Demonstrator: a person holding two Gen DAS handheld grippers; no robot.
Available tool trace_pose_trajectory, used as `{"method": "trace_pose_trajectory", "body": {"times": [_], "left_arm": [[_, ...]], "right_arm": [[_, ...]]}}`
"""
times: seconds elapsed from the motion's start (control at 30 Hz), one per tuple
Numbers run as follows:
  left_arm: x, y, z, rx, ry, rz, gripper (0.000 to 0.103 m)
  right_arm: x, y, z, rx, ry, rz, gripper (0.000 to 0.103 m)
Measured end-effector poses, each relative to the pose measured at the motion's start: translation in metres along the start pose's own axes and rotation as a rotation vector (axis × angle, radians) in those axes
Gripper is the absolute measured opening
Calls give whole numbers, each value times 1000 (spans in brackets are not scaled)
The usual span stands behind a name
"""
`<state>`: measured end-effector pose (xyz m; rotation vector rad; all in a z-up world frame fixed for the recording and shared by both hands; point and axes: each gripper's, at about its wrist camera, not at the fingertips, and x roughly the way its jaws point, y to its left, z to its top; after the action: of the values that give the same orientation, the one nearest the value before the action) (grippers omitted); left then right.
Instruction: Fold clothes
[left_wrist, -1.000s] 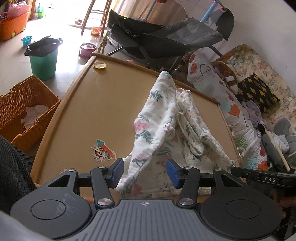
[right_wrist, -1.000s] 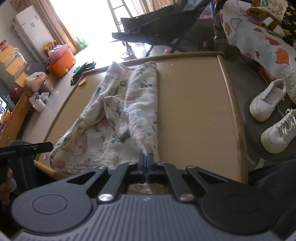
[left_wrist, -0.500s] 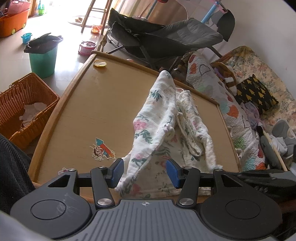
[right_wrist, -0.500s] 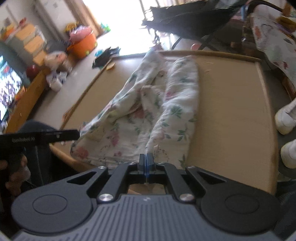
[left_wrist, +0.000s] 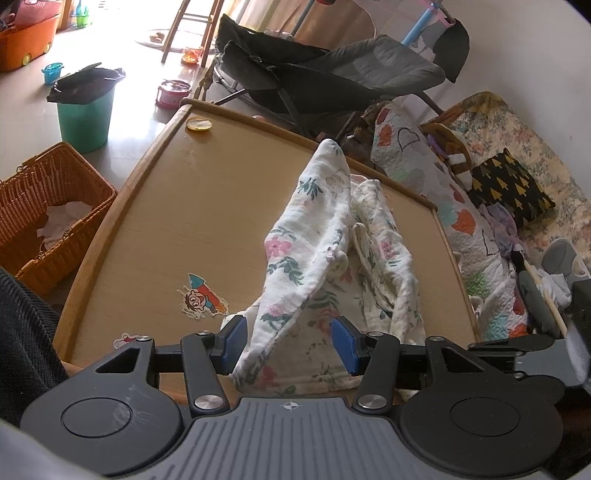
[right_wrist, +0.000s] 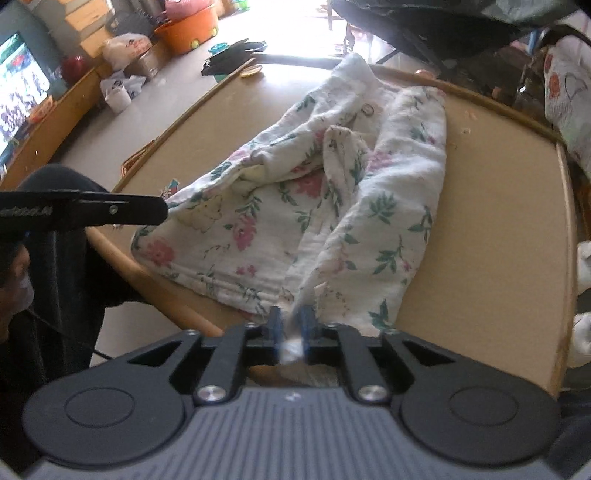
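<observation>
A white floral garment (left_wrist: 314, 229) lies crumpled on the tan table (left_wrist: 184, 206), one fold raised in a ridge toward me. My left gripper (left_wrist: 290, 343) stands open at the near table edge, the ridge's lower end between its blue pads (left_wrist: 234, 343) without being pressed. In the right wrist view the garment (right_wrist: 332, 192) spreads across the table (right_wrist: 498, 240). My right gripper (right_wrist: 291, 325) sits at the hem; its jaws are opening, slightly apart, with a thin strip of hem between them. The left gripper (right_wrist: 159, 212) reaches the cloth's left corner.
A wicker basket (left_wrist: 55, 206) with cloth and a green bin (left_wrist: 85, 110) stand on the floor to the left. A black lounge chair (left_wrist: 332, 77) is behind the table, a quilted sofa (left_wrist: 461, 221) to the right. White shoes (right_wrist: 583, 258) lie beside the table.
The right gripper has slid left along the near edge and rolled, dragging the garment's right side with it, and its jaws have parted slightly. The left gripper has kept still.
</observation>
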<state>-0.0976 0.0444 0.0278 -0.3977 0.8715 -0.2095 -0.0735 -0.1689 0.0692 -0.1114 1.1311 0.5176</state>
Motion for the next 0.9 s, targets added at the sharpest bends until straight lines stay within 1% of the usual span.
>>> {"method": "trace_pose_trajectory", "body": {"times": [0.03, 0.07, 0.13, 0.23, 0.33, 0.37, 0.43, 0.53, 0.6, 0.63, 0.67, 0.73, 0.8, 0.9], "left_arm": [[0, 0, 0, -2, 0, 0, 53], [1, 1, 0, -5, 1, -2, 53], [1, 1, 1, -8, 2, -3, 53], [2, 2, 1, -10, 3, -6, 53], [3, 2, 1, -14, 5, -7, 53], [3, 2, 1, -14, 7, -7, 53], [3, 1, 0, -10, 7, -7, 53], [1, 2, 1, -9, 3, -7, 53], [1, 4, 1, -17, 1, -5, 53], [0, 4, 1, -21, 1, -5, 53], [0, 5, 1, -24, -1, -5, 53], [0, 5, 1, -28, -2, -7, 53], [1, 5, 1, -28, 0, -8, 53], [1, 5, 1, -26, 0, -11, 53]], "right_arm": [[-3, 2, 2, -9, 0, -4, 25], [-7, 2, 5, -11, -2, -3, 28], [-17, 1, 11, -5, -9, 6, 30], [-30, -7, 23, 28, -46, 8, 31], [-33, -20, 38, 92, -130, -75, 31], [-29, -24, 44, 107, -138, -101, 31], [-17, -31, 57, 120, -136, -128, 31], [7, -32, 71, 88, -106, -189, 31], [21, -31, 73, 65, -83, -219, 28], [26, -31, 74, 57, -71, -227, 25], [31, -31, 74, 50, -61, -231, 17], [37, -30, 74, 43, -51, -235, 7], [34, -30, 74, 54, -71, -234, 4], [25, -29, 76, 63, -101, -213, 4]]}}
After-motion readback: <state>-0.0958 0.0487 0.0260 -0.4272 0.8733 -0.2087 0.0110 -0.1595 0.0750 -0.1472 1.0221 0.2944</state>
